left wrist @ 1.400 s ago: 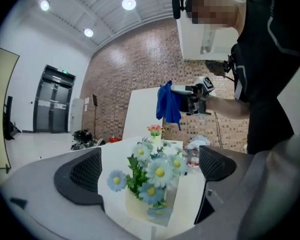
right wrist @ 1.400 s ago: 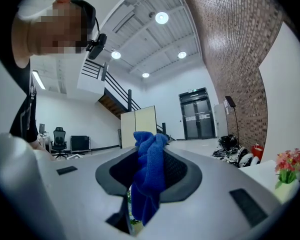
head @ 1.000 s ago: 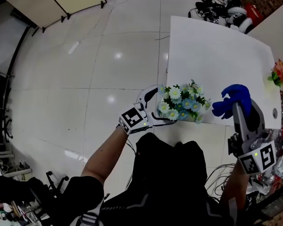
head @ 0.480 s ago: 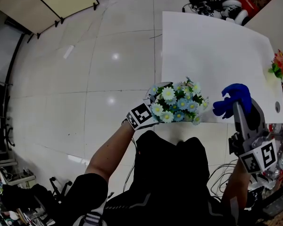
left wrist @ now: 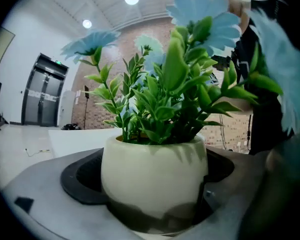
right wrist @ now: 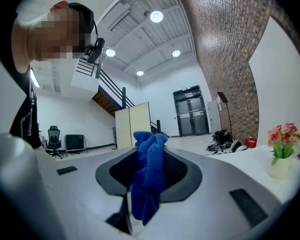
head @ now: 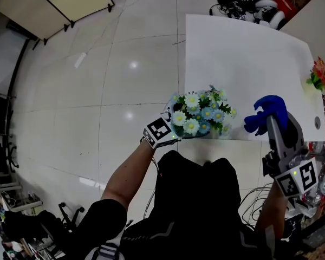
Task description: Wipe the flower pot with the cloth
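**Flower pot clamped in the left fingers, cloth in the right**

Flower pot (left wrist: 154,181), cream and rounded, sits squarely between the fingers (left wrist: 80,179) of the left gripper (head: 172,128), which close against its lower sides, one on each flank. It stands upright. Its green stems and pale blue and white artificial flowers (head: 200,114) rise above the rim and, from the head view, cover the pot itself. The pot is at the near left corner of the white table (head: 244,53); whether its base rests on the table cannot be told.

The right gripper (head: 276,128) is at the near edge of the table, toward the right corner. Its fingers (right wrist: 182,176) are pressed together on a blue cloth (right wrist: 149,169), which bunches up above them and hangs down below. The cloth and the pot are apart, with bare table between them.

A second small pot with red and pink flowers (right wrist: 282,156) stands at the table's right edge.
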Tool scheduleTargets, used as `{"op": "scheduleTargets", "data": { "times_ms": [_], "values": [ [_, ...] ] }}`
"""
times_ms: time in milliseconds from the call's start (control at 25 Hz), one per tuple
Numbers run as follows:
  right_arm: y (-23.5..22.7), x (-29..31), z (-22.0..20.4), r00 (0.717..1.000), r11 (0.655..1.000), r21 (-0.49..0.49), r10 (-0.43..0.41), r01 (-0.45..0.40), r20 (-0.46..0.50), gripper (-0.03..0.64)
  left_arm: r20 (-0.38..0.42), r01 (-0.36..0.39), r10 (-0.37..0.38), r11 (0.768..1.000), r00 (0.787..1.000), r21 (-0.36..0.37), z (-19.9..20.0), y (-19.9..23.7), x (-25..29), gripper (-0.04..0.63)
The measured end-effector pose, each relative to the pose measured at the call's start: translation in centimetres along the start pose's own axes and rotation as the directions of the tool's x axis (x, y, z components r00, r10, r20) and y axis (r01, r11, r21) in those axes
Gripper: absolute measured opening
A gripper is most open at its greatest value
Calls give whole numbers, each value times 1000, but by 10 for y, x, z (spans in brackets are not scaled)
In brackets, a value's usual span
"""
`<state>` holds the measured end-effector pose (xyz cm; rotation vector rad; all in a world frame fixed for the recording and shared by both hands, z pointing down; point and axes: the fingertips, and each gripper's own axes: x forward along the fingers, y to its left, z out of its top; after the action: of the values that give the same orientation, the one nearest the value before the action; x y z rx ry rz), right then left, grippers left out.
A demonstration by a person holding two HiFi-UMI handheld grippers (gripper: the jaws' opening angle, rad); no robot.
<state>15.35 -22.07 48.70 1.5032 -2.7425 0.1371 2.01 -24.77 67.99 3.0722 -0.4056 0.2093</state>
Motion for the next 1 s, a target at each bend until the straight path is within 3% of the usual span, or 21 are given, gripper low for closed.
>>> {"op": "scheduleTargets", "data": {
  "times_ms": [120,320,520,760,1000],
  "values": [
    [1,-3,29,1000,1000,18,15,-15,5,101,38,-30,32,999,999,-39,49,6,-8,563],
    [17,-6,112,997,998,26,52,-54,52,101,123,-49,62,993,990,-105,187,12,-31,563],
    [62,-16,182,975,984,63,155,-167,156,101,129,-49,62,994,990,-100,299,-5,-43,563],
    [136,-22,220,933,945,-69,326,-319,151,101,157,-42,53,997,986,-72,387,-28,-60,563],
    [146,-26,247,934,943,-99,329,-317,142,101,174,-7,20,997,985,-74,414,-46,-68,563]
  ]
}}
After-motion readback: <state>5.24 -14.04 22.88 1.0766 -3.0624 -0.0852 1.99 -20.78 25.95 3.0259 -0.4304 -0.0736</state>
